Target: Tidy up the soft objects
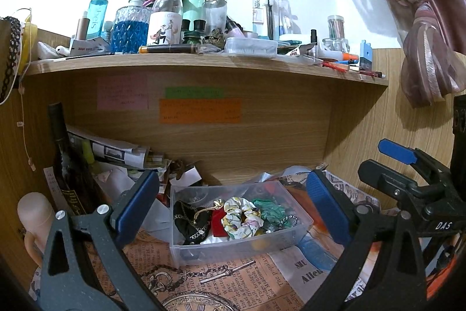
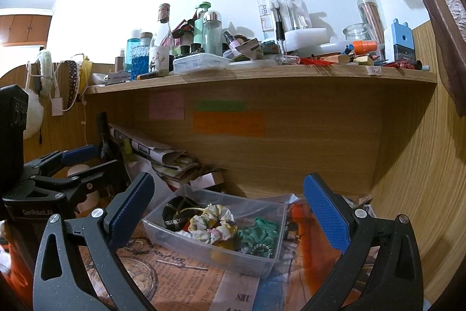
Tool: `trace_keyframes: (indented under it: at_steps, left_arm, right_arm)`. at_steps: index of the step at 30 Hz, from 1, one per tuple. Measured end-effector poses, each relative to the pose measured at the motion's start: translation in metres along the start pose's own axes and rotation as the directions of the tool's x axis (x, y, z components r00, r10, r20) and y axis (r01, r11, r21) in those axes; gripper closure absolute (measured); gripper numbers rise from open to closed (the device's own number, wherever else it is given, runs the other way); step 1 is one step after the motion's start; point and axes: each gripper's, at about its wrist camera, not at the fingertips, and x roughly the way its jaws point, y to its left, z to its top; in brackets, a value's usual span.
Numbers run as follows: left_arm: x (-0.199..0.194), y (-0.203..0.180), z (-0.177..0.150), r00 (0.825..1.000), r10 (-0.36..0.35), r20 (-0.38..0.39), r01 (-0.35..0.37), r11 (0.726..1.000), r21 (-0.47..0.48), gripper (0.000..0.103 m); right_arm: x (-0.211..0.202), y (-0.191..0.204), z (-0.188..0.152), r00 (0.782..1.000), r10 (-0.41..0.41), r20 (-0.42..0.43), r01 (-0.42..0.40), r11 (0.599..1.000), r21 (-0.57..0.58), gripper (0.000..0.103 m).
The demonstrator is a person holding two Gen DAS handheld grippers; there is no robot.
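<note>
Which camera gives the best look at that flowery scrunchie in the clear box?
The left wrist view: the flowery scrunchie shows as a nearly whole ring in the clear box. The right wrist view shows it too, more foreshortened.

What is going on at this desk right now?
A person holds two tools, both open and empty, above a clear plastic bin on the newspaper-lined desk. The left tool and right tool both face the bin, which holds a floral scrunchie, a green scrunchie and other hair accessories. Nothing is gripped yet.
</note>
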Motion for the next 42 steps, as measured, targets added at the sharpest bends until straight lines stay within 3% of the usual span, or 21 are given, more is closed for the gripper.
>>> trace_keyframes:
  at_steps: [27,42]
  left_arm:
    - [0.002,-0.001,-0.001,1.000,-0.009,-0.006,0.009,1.000,0.007,0.000]
    - [0.008,0.009,-0.002,0.998,-0.056,-0.022,0.055,0.998,-0.013,0.000]
  right_arm:
    - [0.001,0.006,-0.001,1.000,-0.008,-0.007,0.009,1.000,0.007,0.000]
    - [0.005,0.009,-0.003,1.000,-0.010,-0.014,0.010,1.000,0.012,0.000]
